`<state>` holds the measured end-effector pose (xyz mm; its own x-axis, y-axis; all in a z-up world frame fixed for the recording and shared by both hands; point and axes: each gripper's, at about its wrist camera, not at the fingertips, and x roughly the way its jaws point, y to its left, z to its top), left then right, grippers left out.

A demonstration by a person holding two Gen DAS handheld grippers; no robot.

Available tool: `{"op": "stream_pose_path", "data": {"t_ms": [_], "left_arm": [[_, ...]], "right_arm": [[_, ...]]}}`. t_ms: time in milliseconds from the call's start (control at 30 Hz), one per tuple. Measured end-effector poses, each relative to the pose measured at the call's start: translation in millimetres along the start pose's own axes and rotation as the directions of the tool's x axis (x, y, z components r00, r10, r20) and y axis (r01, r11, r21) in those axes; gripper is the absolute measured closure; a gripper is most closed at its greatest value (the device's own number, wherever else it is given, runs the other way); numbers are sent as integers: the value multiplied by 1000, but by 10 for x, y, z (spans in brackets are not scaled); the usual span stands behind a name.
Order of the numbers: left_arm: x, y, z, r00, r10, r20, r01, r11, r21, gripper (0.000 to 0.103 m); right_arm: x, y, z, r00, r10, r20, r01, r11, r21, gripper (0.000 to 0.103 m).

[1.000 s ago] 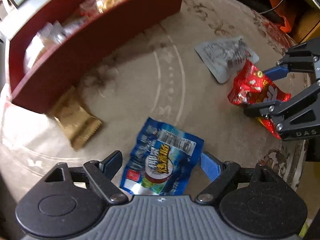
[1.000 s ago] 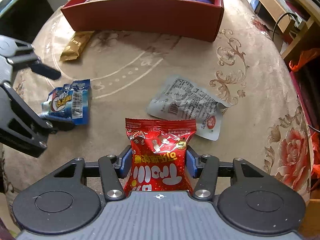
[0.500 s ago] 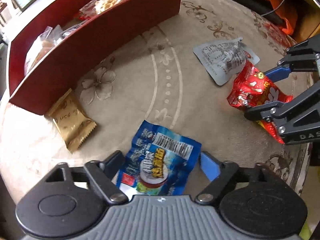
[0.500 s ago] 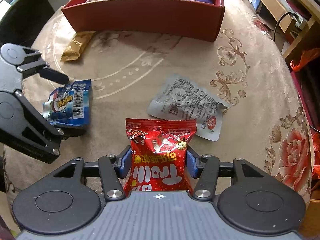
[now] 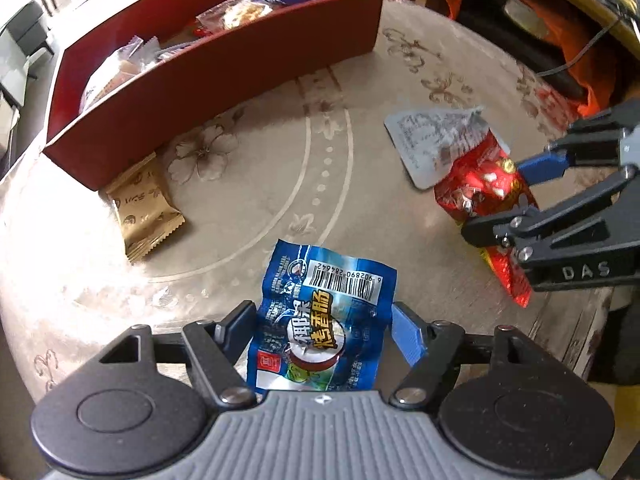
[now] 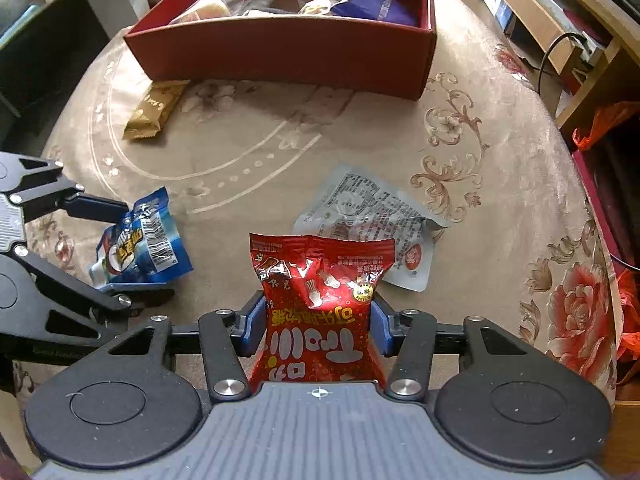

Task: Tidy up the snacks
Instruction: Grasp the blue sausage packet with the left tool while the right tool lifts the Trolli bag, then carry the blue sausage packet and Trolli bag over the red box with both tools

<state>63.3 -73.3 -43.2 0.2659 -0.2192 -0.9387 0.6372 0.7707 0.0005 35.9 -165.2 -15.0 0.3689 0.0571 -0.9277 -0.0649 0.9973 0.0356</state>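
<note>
The right gripper (image 6: 318, 320) has its fingers (image 6: 253, 326) clamped on the sides of the red snack bag (image 6: 320, 300), whose lower half is pinched in between the pads. The left gripper (image 5: 322, 334) has just been closing its fingers around the blue snack packet (image 5: 324, 320). The near pad looks pressed into the packet's edge, but I cannot be sure the blue pad on the other side touches it yet, so this grasp may not be secure.

The main risk lies there: both packets are slick, puffy foil, and a hold on only the lower edge could let the blue packet slide or swing out once it is lifted towards the red box (image 5: 224, 68) beyond the fingers. The red bag is squeezed at its waist; more pressure could crush what is inside.

The silver pouch (image 6: 372, 220) lies just past the red bag's top edge, seemingly touching it, and could be dragged along. The gold packet (image 5: 144, 208) rests against the box's near wall, away from both sets of fingers, on the cloth-covered surface (image 5: 360, 92). With both grippers working close together, they could collide on the way to the box.
</note>
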Motion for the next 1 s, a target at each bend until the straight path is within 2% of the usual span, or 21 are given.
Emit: {"op": "stream_pose_path", "data": {"t_ms": [433,1000], "left_arm": [[-122,174,131,998,24,66,-16,993,-113,33],[-304,317,245,988,49,144,-23,984,-178,33]], "right_arm": [[-107,43,91,998,-6,57,5,1000,12,44],[-254,141,265,988,-21,150,18,999,28,44]]}}
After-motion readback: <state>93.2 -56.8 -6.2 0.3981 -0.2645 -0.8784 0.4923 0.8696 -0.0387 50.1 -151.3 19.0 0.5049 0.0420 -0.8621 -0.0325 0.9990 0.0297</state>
